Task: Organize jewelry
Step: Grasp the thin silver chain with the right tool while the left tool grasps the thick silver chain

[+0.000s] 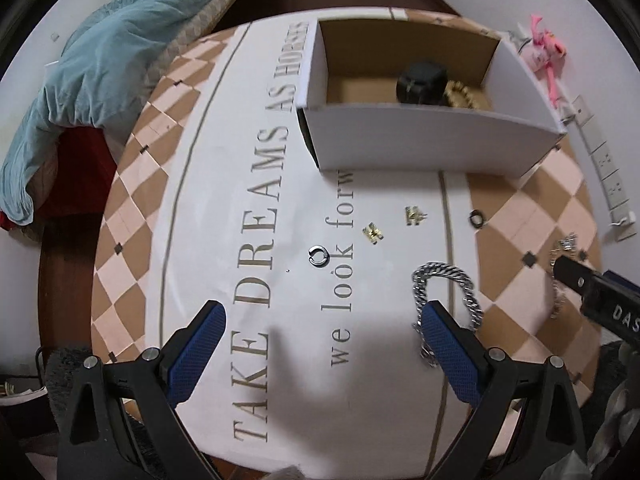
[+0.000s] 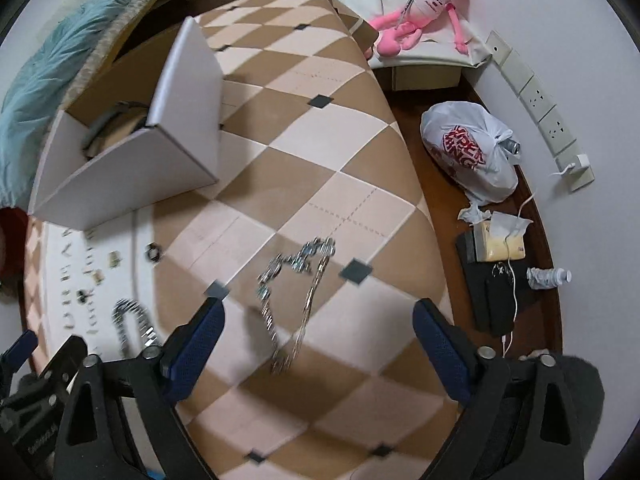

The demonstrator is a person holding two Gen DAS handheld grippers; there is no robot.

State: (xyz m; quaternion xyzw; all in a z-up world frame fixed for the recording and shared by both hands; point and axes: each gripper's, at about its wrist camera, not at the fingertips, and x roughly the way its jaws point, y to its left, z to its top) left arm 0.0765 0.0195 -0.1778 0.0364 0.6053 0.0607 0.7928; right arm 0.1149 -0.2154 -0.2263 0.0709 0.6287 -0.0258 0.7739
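An open white cardboard box [image 1: 436, 142] stands on the printed mat and holds a black round case [image 1: 421, 82] and a gold bracelet [image 1: 464, 94]. Loose on the mat lie a small silver ring [image 1: 318, 256], two gold earrings [image 1: 373, 233] [image 1: 414, 214], a dark ring [image 1: 476, 218] and a thick silver chain bracelet [image 1: 448, 280]. My left gripper [image 1: 320, 320] is open above the mat, its right finger over that bracelet. My right gripper [image 2: 316, 320] is open above a long silver necklace [image 2: 296, 280], which lies between its fingers. The box also shows in the right wrist view [image 2: 132, 176].
A blue blanket [image 1: 100, 72] lies on a bed at the left. A pink plush toy [image 2: 420, 12], a white plastic bag [image 2: 468, 152], a tissue pack [image 2: 500, 240] and a bottle [image 2: 548, 278] sit on the floor right of the mat. Wall sockets [image 2: 536, 100] line the wall.
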